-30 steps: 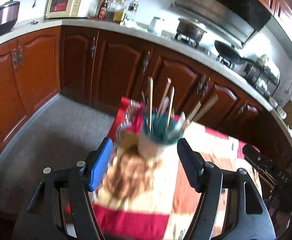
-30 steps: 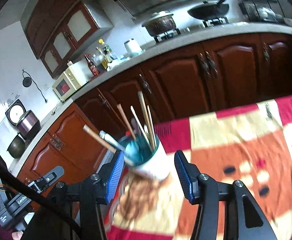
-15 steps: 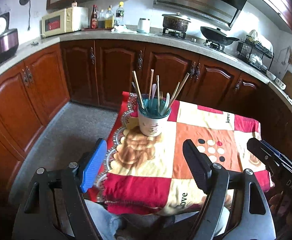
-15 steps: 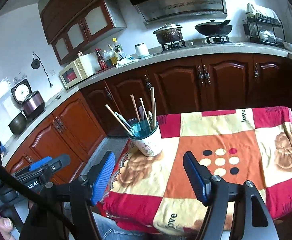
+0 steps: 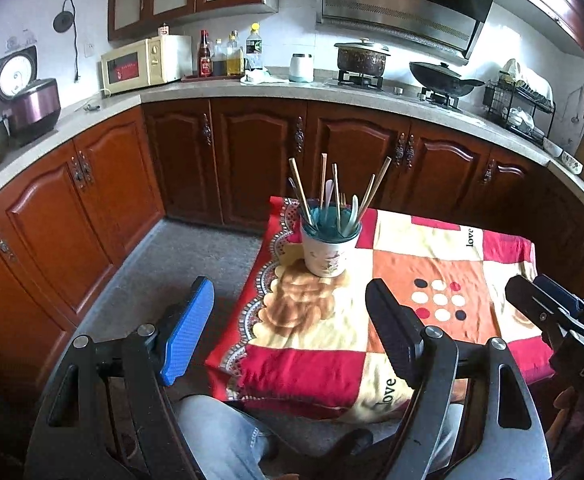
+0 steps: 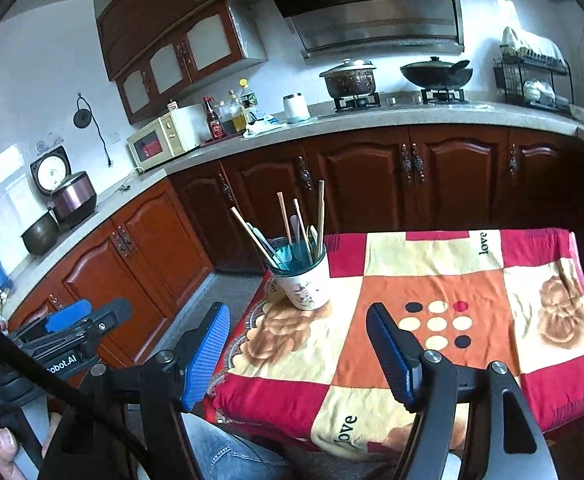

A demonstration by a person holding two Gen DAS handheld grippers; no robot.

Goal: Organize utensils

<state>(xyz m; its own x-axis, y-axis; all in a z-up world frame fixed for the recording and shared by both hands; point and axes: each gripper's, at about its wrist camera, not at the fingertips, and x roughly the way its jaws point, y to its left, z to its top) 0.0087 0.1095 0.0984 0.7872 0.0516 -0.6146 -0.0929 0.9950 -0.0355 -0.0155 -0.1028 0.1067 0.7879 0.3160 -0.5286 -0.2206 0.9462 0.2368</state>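
I see the utensil cup (image 5: pixel 329 247) at the table's (image 5: pixel 432 248) far left corner; left gripper (image 5: pixel 292 320) and right gripper (image 6: pixel 298 344) fingers wide, empty.

your left gripper (image 5: pixel 289 330) had black arms with silver screws, one finger faced in ribbed blue, the other black. your right gripper (image 6: pixel 298 354) was the same, both pads blue; white "das" lettering showed on it at 4 o'clock in the left view. a black cable (image 6: pixel 31 364) ran at 8 o'clock. you wore pale blue jeans (image 5: pixel 219 436).
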